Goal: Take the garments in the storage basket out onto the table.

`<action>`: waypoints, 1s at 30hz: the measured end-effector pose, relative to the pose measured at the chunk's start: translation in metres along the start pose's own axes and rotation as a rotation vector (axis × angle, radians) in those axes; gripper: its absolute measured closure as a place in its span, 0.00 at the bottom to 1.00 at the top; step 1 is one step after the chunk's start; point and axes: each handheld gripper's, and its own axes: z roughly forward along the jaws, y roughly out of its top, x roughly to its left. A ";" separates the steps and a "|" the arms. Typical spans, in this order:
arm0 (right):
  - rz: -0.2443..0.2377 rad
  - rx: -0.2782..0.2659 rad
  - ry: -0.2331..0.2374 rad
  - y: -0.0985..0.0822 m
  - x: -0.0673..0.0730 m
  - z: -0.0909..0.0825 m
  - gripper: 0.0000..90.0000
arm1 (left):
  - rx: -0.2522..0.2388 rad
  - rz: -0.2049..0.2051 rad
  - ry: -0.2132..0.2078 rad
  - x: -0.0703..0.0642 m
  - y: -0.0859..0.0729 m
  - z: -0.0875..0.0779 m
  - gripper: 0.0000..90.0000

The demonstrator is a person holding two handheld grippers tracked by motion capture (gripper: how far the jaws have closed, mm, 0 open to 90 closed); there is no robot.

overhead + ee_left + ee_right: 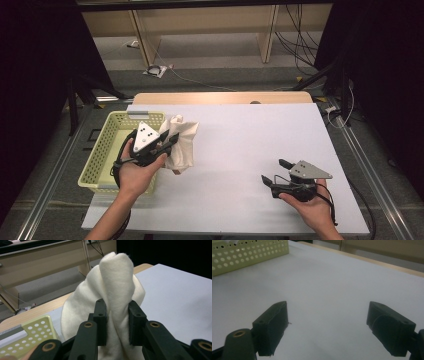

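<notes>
A cream-white cloth (pixel 181 142) hangs bunched beside the right rim of a pale yellow perforated basket (pixel 102 150). My left gripper (pixel 170 141) is shut on a fold of it. In the left gripper view both black pads squeeze the cloth (pixel 117 287), and the left gripper (pixel 117 322) holds it upright above the table. My right gripper (pixel 275 172) rests low over the white table (pixel 250 135) at the right, jaws open and nothing between them. In the right gripper view the right gripper (pixel 328 327) has its jaws wide apart over bare white surface.
The basket (pixel 244 255) stands at the table's left edge, with its corner (pixel 30 332) in the left gripper view. A wooden strip (pixel 220 98) runs along the far edge. Beyond lie floor, cables and wooden furniture legs. Dark curtains flank both sides.
</notes>
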 end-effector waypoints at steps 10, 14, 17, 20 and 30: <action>0.000 0.000 0.001 0.000 0.000 0.000 0.20 | 0.007 0.006 -0.013 -0.004 -0.001 0.002 0.81; 0.000 0.000 0.001 0.000 0.000 0.000 0.20 | 0.009 0.008 -0.017 -0.005 -0.001 0.003 0.81; 0.000 -0.001 0.001 0.000 0.000 0.000 0.20 | 0.010 0.006 -0.022 -0.006 -0.002 0.003 0.81; 0.002 0.001 0.002 0.000 0.000 0.000 0.20 | 0.013 0.008 -0.028 -0.007 -0.002 0.004 0.81; 0.002 0.001 0.002 0.000 0.000 0.000 0.20 | 0.015 0.018 -0.052 -0.011 -0.004 0.007 0.81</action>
